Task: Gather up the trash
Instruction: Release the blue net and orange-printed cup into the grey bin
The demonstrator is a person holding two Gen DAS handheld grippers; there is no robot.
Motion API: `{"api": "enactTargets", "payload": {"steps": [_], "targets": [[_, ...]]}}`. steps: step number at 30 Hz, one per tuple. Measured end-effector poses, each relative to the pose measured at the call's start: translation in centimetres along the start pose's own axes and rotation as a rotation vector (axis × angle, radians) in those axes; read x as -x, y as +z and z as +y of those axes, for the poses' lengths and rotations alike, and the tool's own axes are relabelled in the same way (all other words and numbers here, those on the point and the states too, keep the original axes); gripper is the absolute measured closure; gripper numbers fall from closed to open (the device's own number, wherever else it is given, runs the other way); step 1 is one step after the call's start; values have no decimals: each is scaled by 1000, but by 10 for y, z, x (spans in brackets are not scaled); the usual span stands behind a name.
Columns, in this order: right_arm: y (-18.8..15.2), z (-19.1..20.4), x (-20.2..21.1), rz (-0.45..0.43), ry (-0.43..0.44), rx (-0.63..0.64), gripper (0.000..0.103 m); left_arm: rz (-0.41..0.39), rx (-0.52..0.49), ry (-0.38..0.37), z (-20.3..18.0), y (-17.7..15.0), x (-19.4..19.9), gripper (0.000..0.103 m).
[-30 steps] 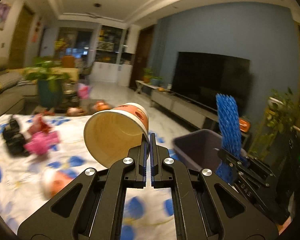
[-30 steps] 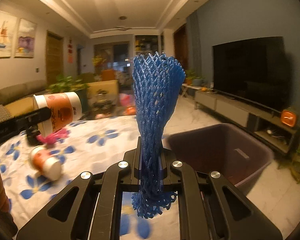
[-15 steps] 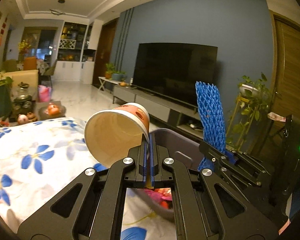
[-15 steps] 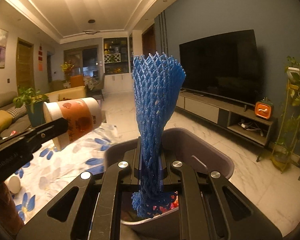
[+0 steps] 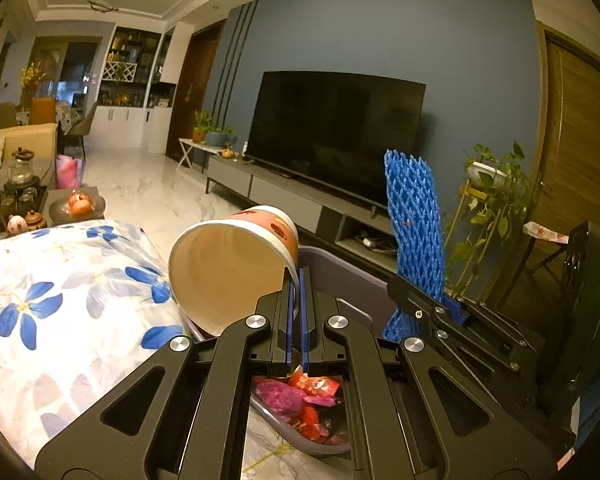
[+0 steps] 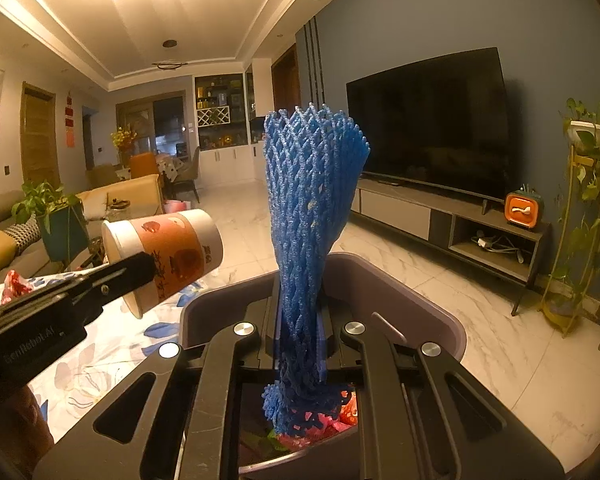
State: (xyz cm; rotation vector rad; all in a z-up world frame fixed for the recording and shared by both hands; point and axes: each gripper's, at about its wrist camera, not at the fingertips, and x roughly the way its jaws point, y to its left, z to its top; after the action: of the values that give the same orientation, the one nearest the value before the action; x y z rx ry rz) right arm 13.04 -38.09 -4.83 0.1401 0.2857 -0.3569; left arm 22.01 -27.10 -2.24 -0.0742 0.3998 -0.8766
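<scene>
Blue foam net pinched upright in right claw.

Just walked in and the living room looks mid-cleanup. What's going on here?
A person is collecting trash with a handheld gripper in each hand. The left gripper pinches the rim of a paper cup; the right gripper is closed on a blue foam net. Both are held over a purple bin beside the flowered tablecloth, with red and pink wrappers already inside. Nothing is dropped yet.
</scene>
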Motion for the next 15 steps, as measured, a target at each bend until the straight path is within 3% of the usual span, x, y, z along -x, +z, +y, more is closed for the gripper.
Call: {"api": "enactTargets", "payload": {"steps": [9,11,15], "targets": [[1,-5,-5,9,-2,-4,90,17,21,-15,4,-4,-12,101],[0,-6,-6,12,-4,-6,85,20,23,-15,5,-4,-13,101],[1,-5,-3,7,-3,-19,66,31,27,-16,4,-6,-16,101]]}}
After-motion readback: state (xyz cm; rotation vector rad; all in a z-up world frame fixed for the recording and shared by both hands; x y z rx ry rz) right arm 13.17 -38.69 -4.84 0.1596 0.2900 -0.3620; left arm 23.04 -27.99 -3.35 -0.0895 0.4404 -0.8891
